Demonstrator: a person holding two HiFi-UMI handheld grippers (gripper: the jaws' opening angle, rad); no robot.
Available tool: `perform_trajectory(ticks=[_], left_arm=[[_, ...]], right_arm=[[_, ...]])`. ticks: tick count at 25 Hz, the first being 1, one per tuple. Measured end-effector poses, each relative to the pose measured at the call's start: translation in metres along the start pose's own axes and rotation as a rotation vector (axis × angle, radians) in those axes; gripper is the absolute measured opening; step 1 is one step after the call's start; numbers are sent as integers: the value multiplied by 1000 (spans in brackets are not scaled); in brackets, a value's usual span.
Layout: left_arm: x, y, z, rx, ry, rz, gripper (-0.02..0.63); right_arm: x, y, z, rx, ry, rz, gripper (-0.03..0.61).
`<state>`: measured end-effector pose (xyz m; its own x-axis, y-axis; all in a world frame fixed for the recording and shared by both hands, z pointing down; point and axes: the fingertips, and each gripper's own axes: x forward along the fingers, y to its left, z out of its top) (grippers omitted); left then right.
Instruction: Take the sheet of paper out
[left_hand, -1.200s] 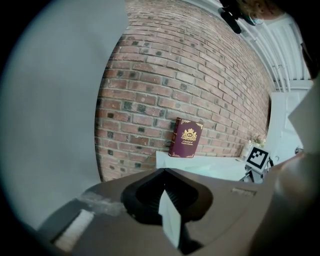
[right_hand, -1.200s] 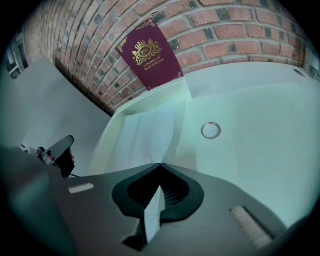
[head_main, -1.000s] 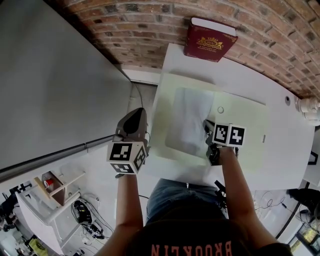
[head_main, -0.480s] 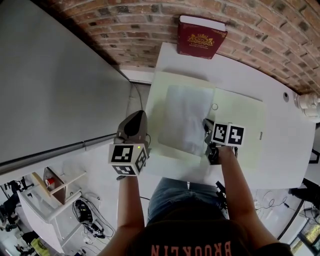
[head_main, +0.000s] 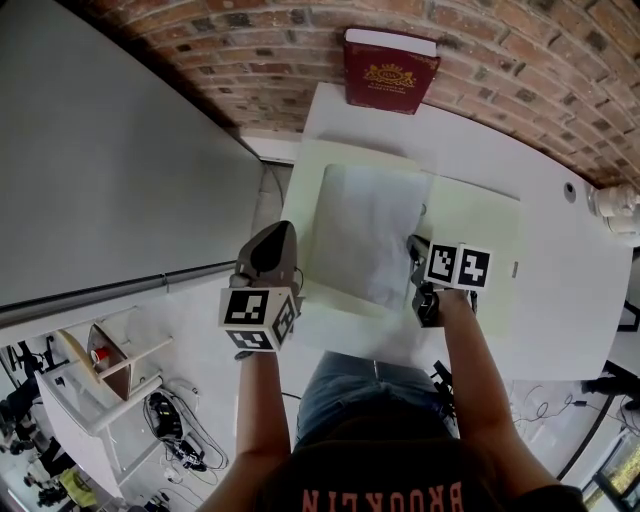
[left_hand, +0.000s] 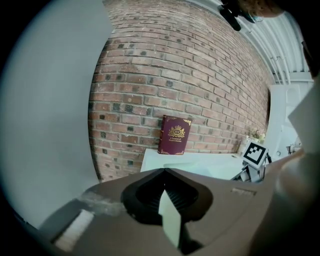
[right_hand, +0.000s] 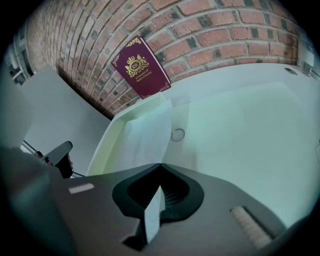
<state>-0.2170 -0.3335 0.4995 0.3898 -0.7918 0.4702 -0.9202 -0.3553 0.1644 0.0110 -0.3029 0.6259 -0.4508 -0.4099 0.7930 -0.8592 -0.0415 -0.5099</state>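
Now mid-pull, seemingly: left gripper (left_hand: 165, 187) clamps the folder (head_main: 470, 230) by its edge, right gripper (right_hand: 159, 185) pinches the paper (head_main: 365, 230) by a corner; next, slide it clear of the folder.

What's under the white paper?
A pale green folder lies under the white sheet and shows past its edges. The folder rests on the white table. Anything beneath the sheet's middle is covered.

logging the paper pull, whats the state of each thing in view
folder: lying on table, left edge clamped
sheet of paper: lying on folder, near corner pinched
red book: closed, upright against brick wall
left gripper: shut on folder
right gripper: shut on sheet of paper
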Motion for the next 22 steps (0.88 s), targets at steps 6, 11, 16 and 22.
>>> perform_trajectory(ticks=[6,11,16,22], left_arm=[[2,-22,-1,4,-2,-5,0],[3,-42,0,12,-4,-8,0],[4,-60,1,25,-4,-16,0],[5,-78,2,37,-3,-24,0]], right_arm=[[-12,-14,-1,5,2,10,2],[-24,-27,-1,8,-6,17,2],[-36,-40,0,14,-16,18,2],[-49,-55,0,15,-25,10,2]])
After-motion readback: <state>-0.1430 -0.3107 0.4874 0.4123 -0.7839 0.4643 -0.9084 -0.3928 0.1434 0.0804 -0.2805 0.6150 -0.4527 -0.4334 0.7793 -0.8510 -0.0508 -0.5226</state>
